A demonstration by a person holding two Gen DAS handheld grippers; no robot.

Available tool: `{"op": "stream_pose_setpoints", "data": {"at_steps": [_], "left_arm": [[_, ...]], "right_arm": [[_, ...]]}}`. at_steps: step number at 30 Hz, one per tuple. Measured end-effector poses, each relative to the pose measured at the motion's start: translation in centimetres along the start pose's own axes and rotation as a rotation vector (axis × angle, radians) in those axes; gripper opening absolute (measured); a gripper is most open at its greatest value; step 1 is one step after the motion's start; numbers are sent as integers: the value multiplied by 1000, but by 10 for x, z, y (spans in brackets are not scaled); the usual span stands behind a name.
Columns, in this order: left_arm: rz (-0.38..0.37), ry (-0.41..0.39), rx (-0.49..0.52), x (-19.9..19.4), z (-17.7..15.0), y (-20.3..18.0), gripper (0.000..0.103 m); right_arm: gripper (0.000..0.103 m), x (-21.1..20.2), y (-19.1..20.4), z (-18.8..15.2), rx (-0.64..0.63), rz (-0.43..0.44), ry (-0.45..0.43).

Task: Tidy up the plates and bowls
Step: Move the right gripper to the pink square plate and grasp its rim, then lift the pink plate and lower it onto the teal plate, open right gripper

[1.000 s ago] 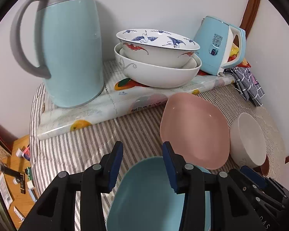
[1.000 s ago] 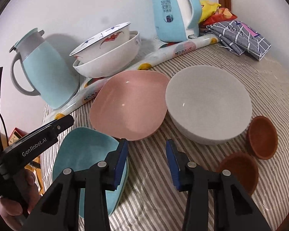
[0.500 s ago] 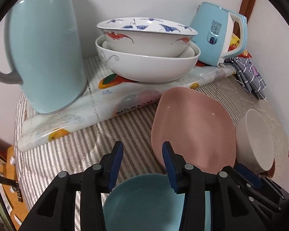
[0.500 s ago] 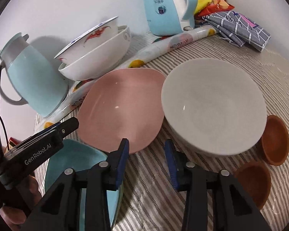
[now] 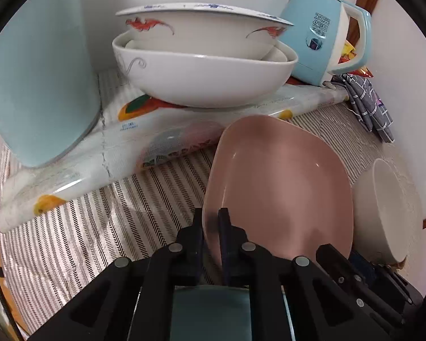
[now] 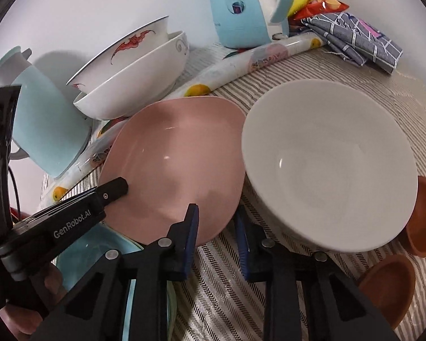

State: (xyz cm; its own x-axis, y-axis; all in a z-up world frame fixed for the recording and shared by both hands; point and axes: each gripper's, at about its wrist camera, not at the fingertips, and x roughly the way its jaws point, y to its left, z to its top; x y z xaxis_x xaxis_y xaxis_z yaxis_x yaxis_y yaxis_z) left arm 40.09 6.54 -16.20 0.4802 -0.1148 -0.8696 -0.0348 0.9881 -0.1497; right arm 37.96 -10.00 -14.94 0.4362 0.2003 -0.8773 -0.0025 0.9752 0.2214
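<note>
A pink plate (image 5: pixel 275 187) (image 6: pixel 179 159) lies on the striped tablecloth. My left gripper (image 5: pixel 211 221) is shut on its near left rim, one finger above and one below; its tip (image 6: pixel 119 187) also shows in the right wrist view. My right gripper (image 6: pixel 215 221) straddles the plate's near right rim. Its jaws are closing and a small gap remains at the outer pad. A teal plate (image 6: pixel 79 253) (image 5: pixel 210 307) lies under the left gripper. A white bowl (image 6: pixel 326 164) (image 5: pixel 383 213) sits right of the pink plate.
Two patterned bowls (image 5: pixel 201 65) are stacked at the back on a rolled plastic sheet (image 5: pixel 127 142). A pale blue thermos (image 5: pixel 37 71) stands at left, a blue kettle (image 5: pixel 323 37) and folded cloth (image 5: pixel 369 105) at right. Two small brown dishes (image 6: pixel 423 218) (image 6: pixel 383 284) lie beyond the white bowl.
The left gripper moved forward off the teal plate and shut on the pink plate's rim. The right gripper came down to the plate's other side and its jaws narrowed.
</note>
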Motion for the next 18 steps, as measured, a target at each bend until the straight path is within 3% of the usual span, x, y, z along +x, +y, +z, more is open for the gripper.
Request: {"op": "stream_pose_setpoints", "data": {"at_steps": [5, 18], "left_arm": [[-19, -27, -7, -8, 0, 1, 9], [-23, -109, -11, -46, 1, 12, 9]], "right_arm": [[19, -2, -3, 0, 12, -4, -7], [18, -26, 7, 1, 12, -8, -61]]}}
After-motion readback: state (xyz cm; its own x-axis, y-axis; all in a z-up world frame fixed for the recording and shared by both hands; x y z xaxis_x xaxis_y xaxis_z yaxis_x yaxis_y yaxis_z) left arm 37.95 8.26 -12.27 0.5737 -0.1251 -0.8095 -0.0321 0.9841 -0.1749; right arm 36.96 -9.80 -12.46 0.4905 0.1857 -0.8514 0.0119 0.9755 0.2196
